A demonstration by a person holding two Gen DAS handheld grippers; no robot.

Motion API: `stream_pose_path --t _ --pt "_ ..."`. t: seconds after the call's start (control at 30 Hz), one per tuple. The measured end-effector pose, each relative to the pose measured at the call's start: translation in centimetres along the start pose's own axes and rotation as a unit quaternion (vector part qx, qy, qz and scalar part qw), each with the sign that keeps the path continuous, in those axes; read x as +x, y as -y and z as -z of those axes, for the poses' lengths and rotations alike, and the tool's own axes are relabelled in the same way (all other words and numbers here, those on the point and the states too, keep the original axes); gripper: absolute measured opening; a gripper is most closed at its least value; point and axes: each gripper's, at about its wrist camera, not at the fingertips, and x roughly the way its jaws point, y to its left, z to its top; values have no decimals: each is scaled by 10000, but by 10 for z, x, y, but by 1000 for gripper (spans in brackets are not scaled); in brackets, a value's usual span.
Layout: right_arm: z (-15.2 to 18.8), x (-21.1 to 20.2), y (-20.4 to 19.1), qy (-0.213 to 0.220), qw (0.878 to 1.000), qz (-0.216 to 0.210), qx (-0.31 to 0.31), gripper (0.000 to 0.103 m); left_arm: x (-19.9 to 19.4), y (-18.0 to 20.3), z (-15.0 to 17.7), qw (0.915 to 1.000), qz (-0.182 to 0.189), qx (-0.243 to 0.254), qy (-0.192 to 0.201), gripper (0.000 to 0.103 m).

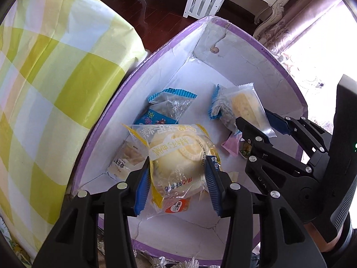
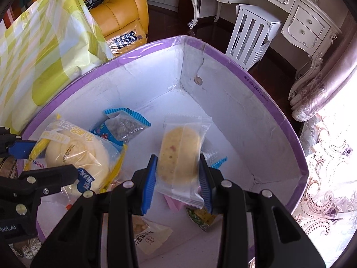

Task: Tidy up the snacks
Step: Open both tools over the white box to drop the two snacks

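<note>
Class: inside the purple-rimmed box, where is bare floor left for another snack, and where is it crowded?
Bare: the white floor toward the far corner of the purple-rimmed cardboard box, beyond the blue-edged crumb packet. Crowded: the near half, under both held snacks.

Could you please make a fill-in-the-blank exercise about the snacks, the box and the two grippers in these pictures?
1. The left gripper holds a round cream bun in a clear wrapper with ____ edges.
2. The right gripper holds a flat cake sealed in a ____ wrapper.
3. Both snacks are held over a white box whose rim is ____.
4. A snack packet with ____ crimped ends lies in the box.

Missing words: yellow; clear; purple; blue
</note>
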Motion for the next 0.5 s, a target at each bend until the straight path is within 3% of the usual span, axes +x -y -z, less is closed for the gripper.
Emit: stream_pose_path --t 0.03,0.13,0.27,0.37,0.5 --pt "0 0 1 6 10000 5 11 37 0 -1 0 10000 19 -24 -3 48" --pt "-1 -3 2 39 9999 -64 78 55 -3 -1 0 9999 55 -8 84 61" --pt "-5 -15 -1 178 9997 -151 85 69 -18 -1 5 9995 33 34 298 63" --pt "-11 -22 -7 218 9995 -226 65 70 -36 -7 13 9985 22 -9 555 70" --pt "-20 -36 -20 393 9989 -250 -49 76 -59 -23 24 9957 -71 -186 900 71"
